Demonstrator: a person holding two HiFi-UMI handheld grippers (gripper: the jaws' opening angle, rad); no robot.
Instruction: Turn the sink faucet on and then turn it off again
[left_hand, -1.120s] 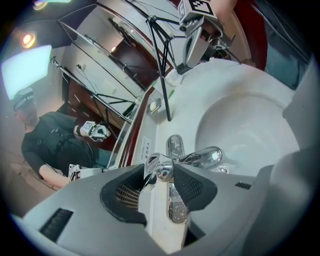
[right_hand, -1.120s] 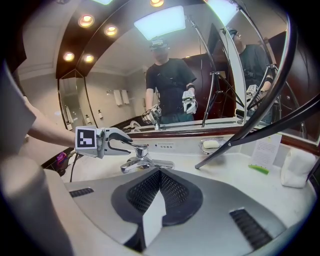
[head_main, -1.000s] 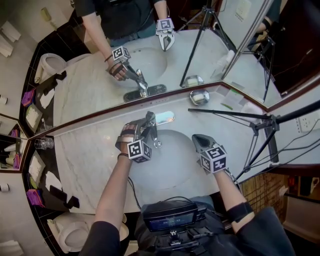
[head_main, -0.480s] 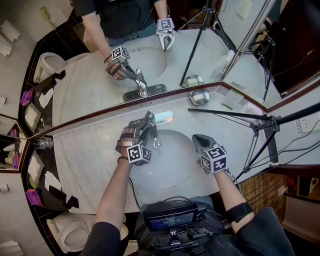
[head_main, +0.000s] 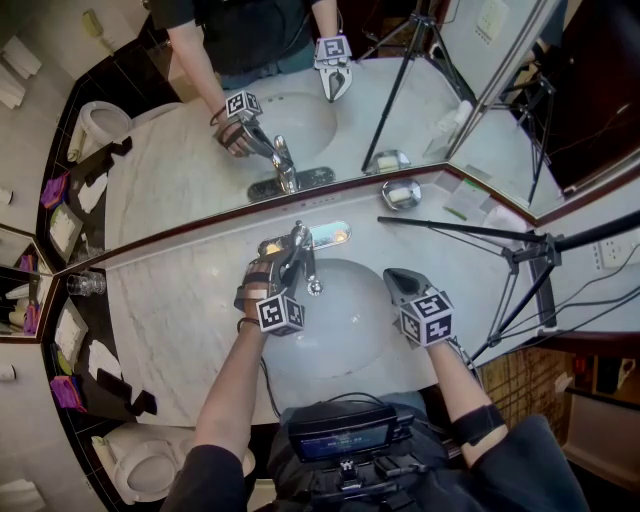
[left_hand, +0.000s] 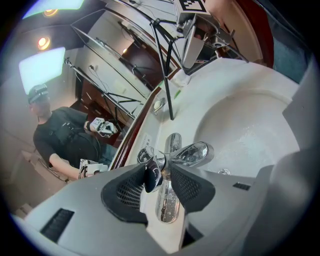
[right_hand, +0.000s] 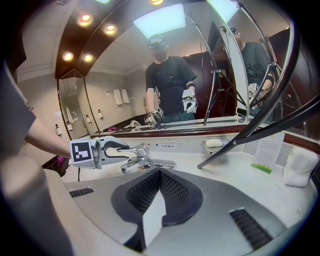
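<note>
The left gripper (left_hand: 159, 171) has just been closing its jaws and now pinches the handle (left_hand: 152, 179) atop the faucet (left_hand: 195, 152); turning it on seems next. The right gripper (right_hand: 159, 174), closed and empty, hovers right of the faucet.

Right tongs (right_hand: 160, 171) shut, angled downward.

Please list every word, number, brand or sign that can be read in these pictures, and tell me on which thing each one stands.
No text is readable in any view.
Label strip on the backsplash: print too small to read.
Paper card on the counter: print blurred.
Screen of the chest device: too blurred to read.
Marker cube: black-and-white squares only, no letters.
</note>
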